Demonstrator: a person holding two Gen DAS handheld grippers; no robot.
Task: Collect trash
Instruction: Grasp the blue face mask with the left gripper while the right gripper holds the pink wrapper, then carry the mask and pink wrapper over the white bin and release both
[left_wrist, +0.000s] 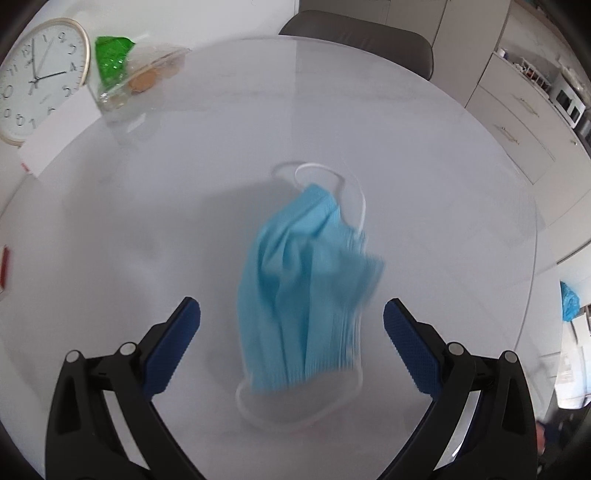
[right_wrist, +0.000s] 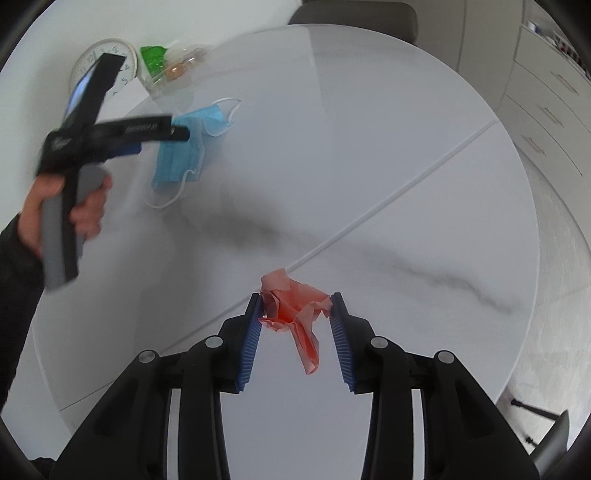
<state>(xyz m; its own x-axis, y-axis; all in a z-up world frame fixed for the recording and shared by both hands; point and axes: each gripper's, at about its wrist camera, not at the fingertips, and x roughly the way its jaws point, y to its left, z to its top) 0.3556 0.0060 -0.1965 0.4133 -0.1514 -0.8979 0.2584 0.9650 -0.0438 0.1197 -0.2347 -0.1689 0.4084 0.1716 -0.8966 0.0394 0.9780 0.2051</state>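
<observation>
Currently, stage: two pieces of trash are being gathered from the white round table (right_wrist: 406, 155), judged to be mid-collection.
Left gripper (left_wrist: 291, 314): the jaws are spread wide with nothing between the pads; the blue face mask is framed in the gap but is not touched.
Right gripper (right_wrist: 295, 306): the jaws are closed most of the way onto a crumpled red-orange wrapper (right_wrist: 295, 310), which is pinched at its upper bunch while a loose tail hangs below.
Mask position: the blue face mask (left_wrist: 303, 291) is seen at the centre of the left wrist view, lying on the table, with white ear loops (left_wrist: 332, 181) trailing above and below it; in the right wrist view it sits at upper left.
Mask handling: it is judged light, soft and limp, likely to fold and slide on the glossy top; the bunched pleats in the middle are judged the best place to be gripped, rather than a thin loop.
Wrapper handling: it is judged thin, crinkly and nearly weightless, easily slipped from a loose pinch.
Background: a wall clock (left_wrist: 37, 77) and a clear food bag (left_wrist: 136, 74) are seen at upper left of the left wrist view.
</observation>
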